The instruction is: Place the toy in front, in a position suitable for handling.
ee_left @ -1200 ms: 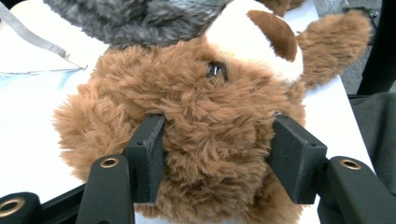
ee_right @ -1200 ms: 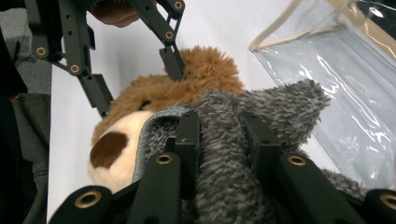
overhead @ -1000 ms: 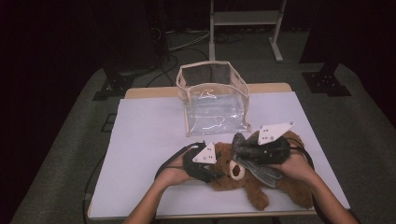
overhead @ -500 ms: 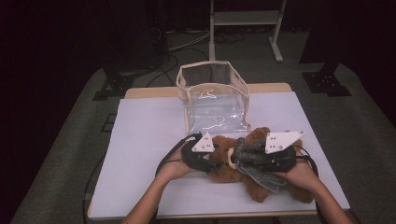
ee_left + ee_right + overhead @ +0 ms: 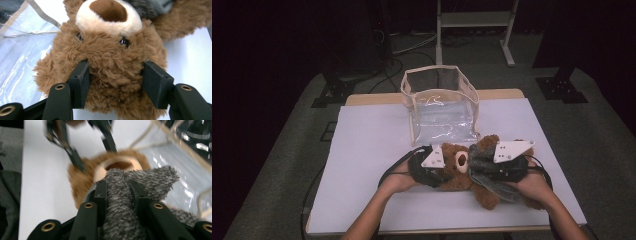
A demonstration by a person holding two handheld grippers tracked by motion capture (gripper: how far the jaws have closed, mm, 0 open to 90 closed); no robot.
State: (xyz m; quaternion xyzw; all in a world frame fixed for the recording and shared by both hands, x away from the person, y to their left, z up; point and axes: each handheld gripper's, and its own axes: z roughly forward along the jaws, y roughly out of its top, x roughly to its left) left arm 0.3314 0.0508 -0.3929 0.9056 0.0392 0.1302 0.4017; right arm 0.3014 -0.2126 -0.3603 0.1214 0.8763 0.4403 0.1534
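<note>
A brown teddy bear (image 5: 460, 161) lies on the white table (image 5: 367, 150) near its front right, with a grey fuzzy cloth (image 5: 492, 179) around its body. My left gripper (image 5: 448, 169) is on the bear's head (image 5: 110, 45). Its jaws have just been closing, and both pads (image 5: 81, 82) press into the fur at the sides of the head. My right gripper (image 5: 478, 166) comes from the right and is shut on a fold of the grey cloth (image 5: 150, 178), which fills the narrow gap of that gripper (image 5: 117, 186). Beyond it I see the bear's muzzle (image 5: 120, 166).
A clear plastic bag (image 5: 442, 107) with a beige rim stands open-topped just behind the bear, at the table's far middle. The left half of the table is bare white. Cables trail from both grippers over the front edge. Dark floor and a metal stand lie beyond.
The right gripper with the grey cloth has sunk slightly towards the bear. The bear's head has shifted a little towards the bag between the left jaws.
</note>
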